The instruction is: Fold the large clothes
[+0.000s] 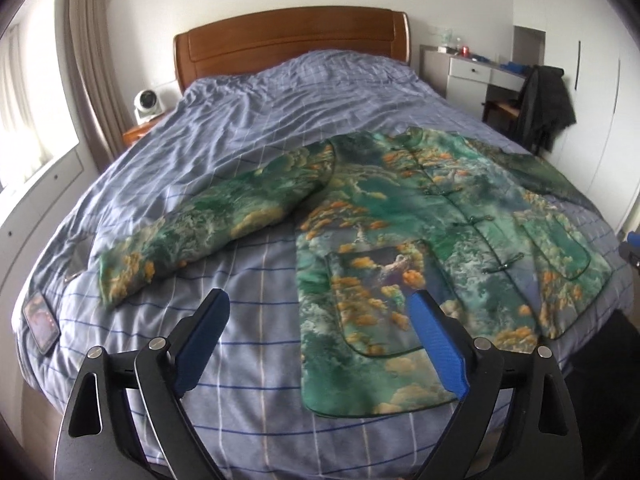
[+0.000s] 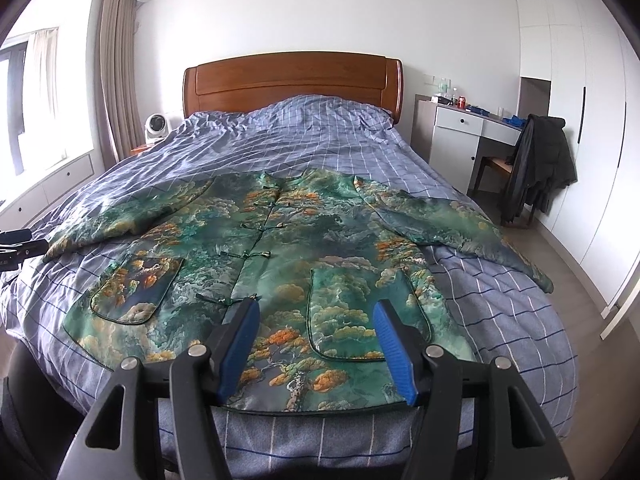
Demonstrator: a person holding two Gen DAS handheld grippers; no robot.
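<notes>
A green jacket with an orange and teal landscape print (image 1: 420,216) lies flat, front up and buttoned, on the bed, with both sleeves spread out; it also shows in the right wrist view (image 2: 280,264). Its left sleeve (image 1: 200,224) reaches toward the bed's left edge. Its right sleeve (image 2: 460,228) reaches toward the right edge. My left gripper (image 1: 320,304) is open and empty above the hem's left corner. My right gripper (image 2: 316,312) is open and empty above the hem near the right pocket (image 2: 360,312).
The bed has a blue checked cover (image 2: 500,312) and a wooden headboard (image 2: 292,80). A phone (image 1: 40,320) lies at the bed's left edge. A white desk (image 2: 464,136) and a chair with a dark coat (image 2: 540,160) stand on the right. A small fan (image 2: 154,128) stands on the left.
</notes>
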